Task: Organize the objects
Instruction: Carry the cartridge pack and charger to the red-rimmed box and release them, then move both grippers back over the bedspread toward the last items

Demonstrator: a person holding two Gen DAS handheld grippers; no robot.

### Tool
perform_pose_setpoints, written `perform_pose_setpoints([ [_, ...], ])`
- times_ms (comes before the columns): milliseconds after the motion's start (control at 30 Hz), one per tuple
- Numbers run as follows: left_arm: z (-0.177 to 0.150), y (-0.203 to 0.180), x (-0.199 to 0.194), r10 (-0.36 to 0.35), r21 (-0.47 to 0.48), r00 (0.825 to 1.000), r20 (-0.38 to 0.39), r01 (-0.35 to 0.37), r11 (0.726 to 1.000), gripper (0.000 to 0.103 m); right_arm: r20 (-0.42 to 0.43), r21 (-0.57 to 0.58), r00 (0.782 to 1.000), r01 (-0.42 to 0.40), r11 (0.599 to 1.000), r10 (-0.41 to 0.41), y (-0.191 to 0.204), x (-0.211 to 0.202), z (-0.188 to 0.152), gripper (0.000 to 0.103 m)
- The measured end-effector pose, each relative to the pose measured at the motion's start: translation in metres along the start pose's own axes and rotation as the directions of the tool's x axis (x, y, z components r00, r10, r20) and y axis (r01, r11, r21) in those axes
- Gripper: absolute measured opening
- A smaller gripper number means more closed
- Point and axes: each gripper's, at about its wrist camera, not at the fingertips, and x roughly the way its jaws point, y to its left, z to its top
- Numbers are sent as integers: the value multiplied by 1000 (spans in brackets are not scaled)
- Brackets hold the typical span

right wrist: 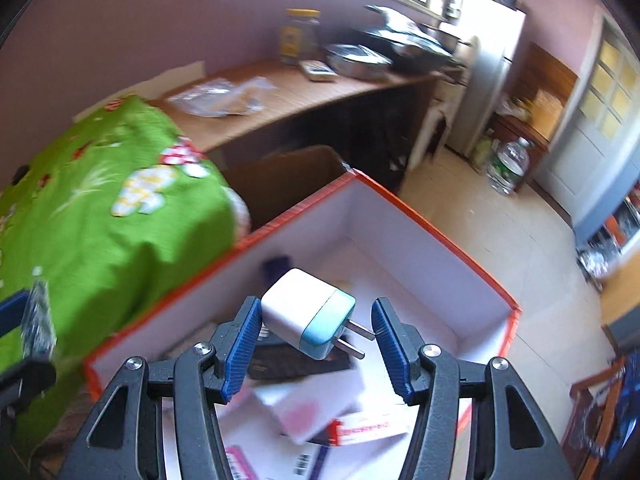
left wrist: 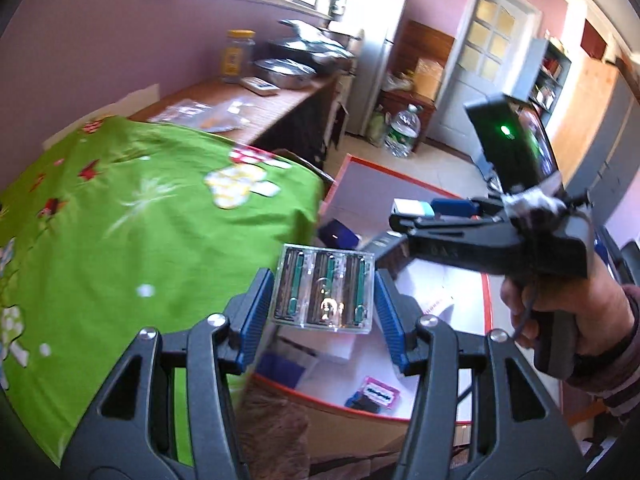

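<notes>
Left wrist view showed the left gripper (left wrist: 324,300) clamped on a clear plastic case (left wrist: 325,289) with green-clipped strips inside, both blue pads pressed against its side edges, the case upright between them over the seam where the green bedspread (left wrist: 140,208) met the orange-rimmed box (left wrist: 486,300). Across from it, the right gripper (left wrist: 400,216) was carried by a hand (left wrist: 560,308) above the same box.

Right wrist view had the right gripper (right wrist: 316,332) closed on a white-and-teal plug adapter (right wrist: 308,312) — left pad on the white body, the two prongs pointing toward the right pad; whether the prongs actually touched that pad was hard to tell through the blur. The adapter hung tilted over the box's interior, above a jumble of white cartons and a dark flat item already inside.

Judged from this, the step in hand was carrying both items to the box for deposit. Doing it well called for lowering each item close to the contents before letting go, choosing a bare patch of floor so nothing toppled, and releasing the adapter first — its skewed, prong-side hold looked the less secure. The case needed to come further over the rim before release.
</notes>
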Motion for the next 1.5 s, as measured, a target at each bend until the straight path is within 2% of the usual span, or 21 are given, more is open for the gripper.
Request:
perform_pose_setpoints([
  [233,-8,-25,29,-25,51,997,-67,28,998,55,-47,64,999,30,997,-27,-29,16,-10,58],
  [567,-9,-33,51,-84,35,988,-128,89,995,57,-68,75,997,45,996,-40,-39,24,-11,53],
  [600,-9,-33,52,-95,29,987,-130,99,995,61,-70,74,997,45,996,-40,-39,24,-11,53],
  [633,-8,-34,52,-99,19,987,-129,103,995,78,-72,76,997,46,996,-41,-40,25,-10,53],
  [667,-7,-34,52,-99,13,987,-122,102,995,89,-72,78,996,48,996,-42,-40,24,-10,53],
  [1200,2,-24,26,-92,15,994,-67,93,996,89,-46,97,999,17,995,-13,-30,16,-4,57],
  [1333,11,-14,9,-67,18,997,-29,67,998,89,-20,101,1000,7,995,-5,-27,10,1,57],
  [1500,19,14,-14,15,4,1000,-3,-15,1000,89,16,98,1000,-11,995,9,-15,-1,9,61],
])
